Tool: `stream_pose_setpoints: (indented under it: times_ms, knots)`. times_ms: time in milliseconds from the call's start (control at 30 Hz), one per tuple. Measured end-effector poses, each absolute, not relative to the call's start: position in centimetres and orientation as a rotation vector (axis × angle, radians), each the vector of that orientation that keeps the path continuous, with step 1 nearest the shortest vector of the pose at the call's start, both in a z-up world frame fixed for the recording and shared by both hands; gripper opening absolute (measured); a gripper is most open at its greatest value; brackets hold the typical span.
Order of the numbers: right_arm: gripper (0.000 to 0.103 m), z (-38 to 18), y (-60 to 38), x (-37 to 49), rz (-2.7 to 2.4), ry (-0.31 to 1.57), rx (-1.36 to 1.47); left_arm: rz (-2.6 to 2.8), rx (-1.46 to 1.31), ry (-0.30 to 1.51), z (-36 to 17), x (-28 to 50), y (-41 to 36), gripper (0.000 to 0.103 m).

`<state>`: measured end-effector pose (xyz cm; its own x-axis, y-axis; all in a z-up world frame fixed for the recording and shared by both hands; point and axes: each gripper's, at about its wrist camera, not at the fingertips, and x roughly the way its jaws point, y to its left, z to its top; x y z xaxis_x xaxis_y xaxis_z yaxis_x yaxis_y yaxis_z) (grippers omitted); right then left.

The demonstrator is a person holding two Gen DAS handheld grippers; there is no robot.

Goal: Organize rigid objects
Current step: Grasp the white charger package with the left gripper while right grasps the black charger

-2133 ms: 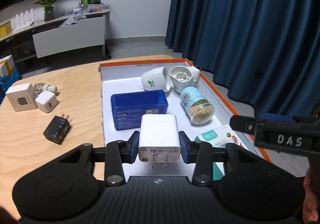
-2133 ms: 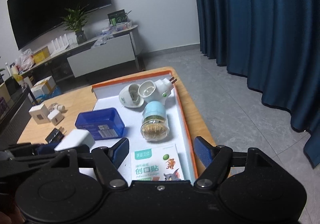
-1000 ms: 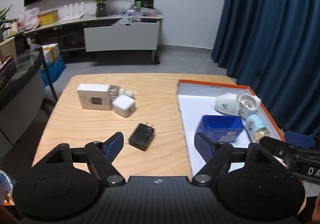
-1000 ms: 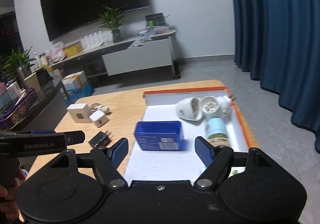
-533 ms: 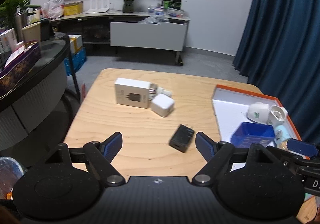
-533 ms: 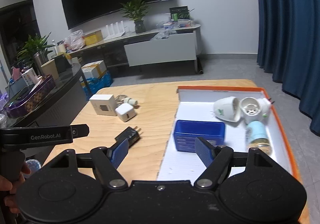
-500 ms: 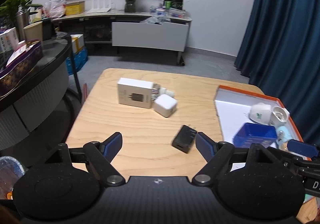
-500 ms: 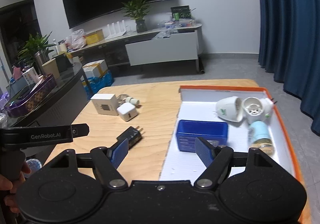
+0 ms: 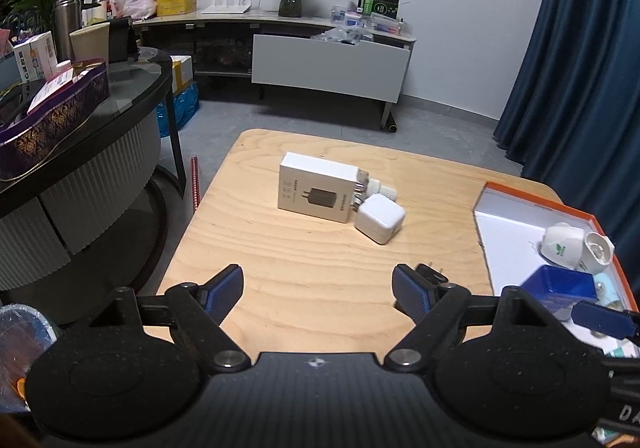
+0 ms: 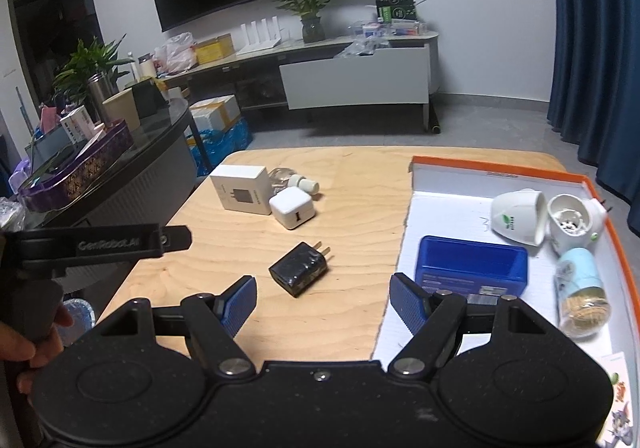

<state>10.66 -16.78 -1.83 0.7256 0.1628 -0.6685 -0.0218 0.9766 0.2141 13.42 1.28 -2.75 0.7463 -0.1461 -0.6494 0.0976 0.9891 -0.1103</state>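
My left gripper (image 9: 318,294) is open and empty above the near edge of the wooden table (image 9: 304,248). My right gripper (image 10: 322,302) is open and empty too. A black plug adapter (image 10: 299,268) lies on the table just ahead of the right gripper; in the left wrist view it (image 9: 432,272) is mostly hidden behind the right finger. A white charger box (image 9: 318,191) and a white cube charger (image 9: 380,217) lie further back. An orange-rimmed tray (image 10: 500,171) at the right holds a blue box (image 10: 472,262), white cups (image 10: 520,215) and a toothpick jar (image 10: 580,288).
A small white bottle (image 10: 300,181) lies behind the cube charger. A dark round counter (image 9: 80,119) with boxes stands left of the table. A TV cabinet (image 9: 332,63) is at the back wall and a blue curtain (image 9: 580,67) hangs at the right.
My left gripper let go of the white charger it held over the tray and swung left over the table. Both views have pulled back and turned left.
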Motion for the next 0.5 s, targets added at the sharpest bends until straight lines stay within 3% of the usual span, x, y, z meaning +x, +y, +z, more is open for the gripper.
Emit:
stream_pose_setpoints:
  times_ms: [300, 500]
  knots:
    - [0.088, -3.3, -15.8, 13.2, 0.129, 0.786, 0.205, -0.132, -0.043, 0.659, -3.8, 17.6, 1.3, 0.1]
    - [0.088, -4.6, -15.4, 15.1, 0.132, 0.812, 0.225, -0.152, -0.009, 0.658, -5.6, 21.4, 0.4, 0.103]
